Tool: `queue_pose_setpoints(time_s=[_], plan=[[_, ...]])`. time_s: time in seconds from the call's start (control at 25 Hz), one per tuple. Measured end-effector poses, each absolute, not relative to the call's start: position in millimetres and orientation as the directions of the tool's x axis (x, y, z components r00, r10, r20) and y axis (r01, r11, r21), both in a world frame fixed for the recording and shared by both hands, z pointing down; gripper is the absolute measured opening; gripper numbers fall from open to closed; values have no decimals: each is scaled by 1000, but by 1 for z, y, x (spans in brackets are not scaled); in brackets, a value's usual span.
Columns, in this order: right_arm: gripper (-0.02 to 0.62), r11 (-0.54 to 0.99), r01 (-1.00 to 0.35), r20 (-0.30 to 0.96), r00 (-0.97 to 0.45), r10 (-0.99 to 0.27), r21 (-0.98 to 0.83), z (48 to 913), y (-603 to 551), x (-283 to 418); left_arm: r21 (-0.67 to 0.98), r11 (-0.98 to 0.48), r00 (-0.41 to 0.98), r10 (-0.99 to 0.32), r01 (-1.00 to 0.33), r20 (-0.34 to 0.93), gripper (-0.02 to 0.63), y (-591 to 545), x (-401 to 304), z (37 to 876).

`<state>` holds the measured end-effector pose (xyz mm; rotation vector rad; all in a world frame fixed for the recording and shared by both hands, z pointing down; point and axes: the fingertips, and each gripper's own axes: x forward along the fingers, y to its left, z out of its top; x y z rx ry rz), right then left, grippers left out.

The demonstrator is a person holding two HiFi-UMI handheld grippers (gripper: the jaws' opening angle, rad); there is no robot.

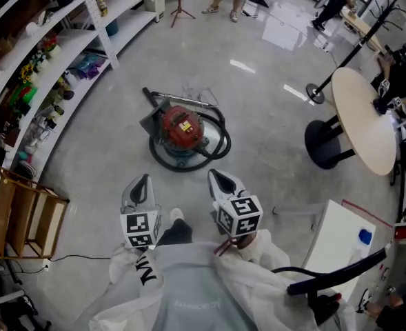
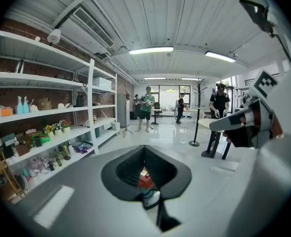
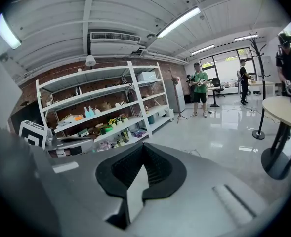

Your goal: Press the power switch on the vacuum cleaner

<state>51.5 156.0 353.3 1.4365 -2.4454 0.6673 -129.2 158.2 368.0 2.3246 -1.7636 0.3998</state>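
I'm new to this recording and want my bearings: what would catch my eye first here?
A red vacuum cleaner sits mid-floor, its black hose coiled around it. Nearer the camera, the left gripper and right gripper point toward it, both shut and empty. Cluttered shelves line the left side.

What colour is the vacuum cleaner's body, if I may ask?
Red vacuum cleaner body, best seen in the head view.
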Motion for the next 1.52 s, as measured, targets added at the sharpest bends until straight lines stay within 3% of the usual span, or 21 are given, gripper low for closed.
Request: queue_pose_setpoints(time_s=[0.76,1.52], plan=[[2,377,-893,451,-449,-771,-245,356,91,5,34,-319,312,-891,-947,331,0,82,-172,376],[2,350,-906,468,-422,-776,-238,355,79,6,57,-355,352,-871,-933,344,0,65,-169,383]])
